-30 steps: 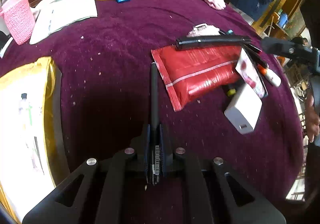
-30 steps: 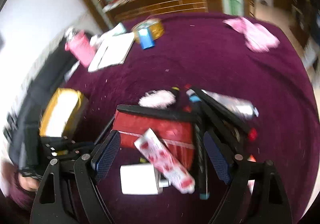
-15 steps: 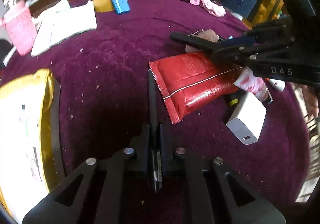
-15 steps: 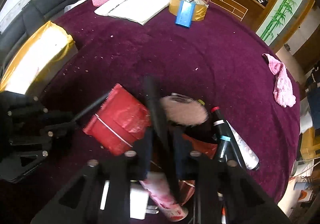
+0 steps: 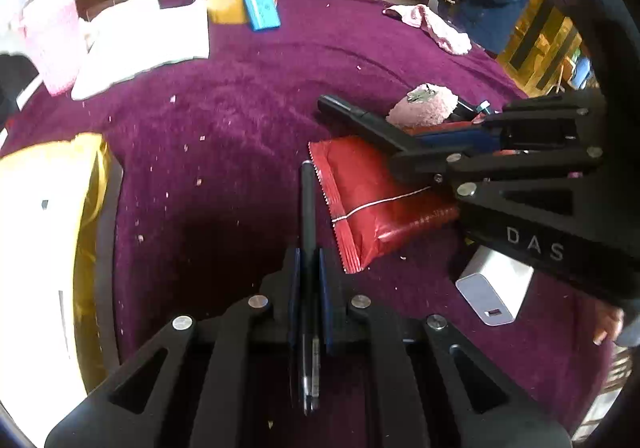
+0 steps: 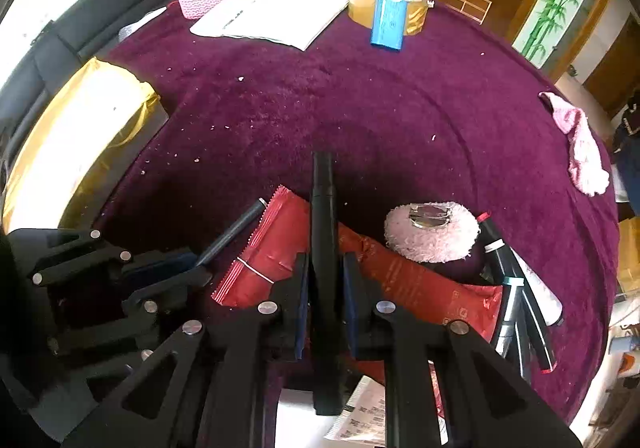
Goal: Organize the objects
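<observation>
My right claw (image 6: 325,290) is clamped mid-barrel on a thick black marker (image 6: 322,232) over the red packet (image 6: 404,276); left claw (image 5: 307,280) pinches a thin black pen (image 5: 307,204) above the tabletop (image 5: 248,120). Both prob light, stiff, slick plastic, so I grip near mid-length w/ pads square or they'll swivel.

The left tool (image 5: 307,284) points steeply down, its jaws closed on a thin black pen (image 5: 307,208) that runs forward between the pads. The right tool (image 6: 325,300) also tilts steeply down, jaws clamped on a thicker black marker (image 6: 323,216), and reaches in beside the left one. Fingers (image 5: 608,324) of the person's hand show at its rear.
</observation>
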